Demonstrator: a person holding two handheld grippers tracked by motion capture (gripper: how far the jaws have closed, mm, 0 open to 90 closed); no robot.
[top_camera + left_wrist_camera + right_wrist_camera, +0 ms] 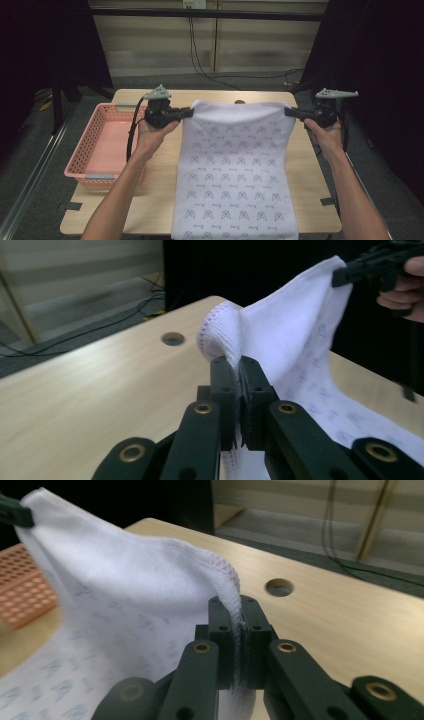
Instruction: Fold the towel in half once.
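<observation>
Above the table [150,200] — one cloth [235,170], two grippers clamped.

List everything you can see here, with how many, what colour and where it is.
cloth: one, white with small blue prints, far edge lifted, the rest draped down the table
basket: one, pink, at the table's left edge
table: one, light wood, with a round hole
cables: several, black, on the floor beyond the table
left gripper: one, black, shut on the cloth's far left corner
right gripper: one, black, shut on the far right corner
forearms: two, bare, entering from the bottom
</observation>
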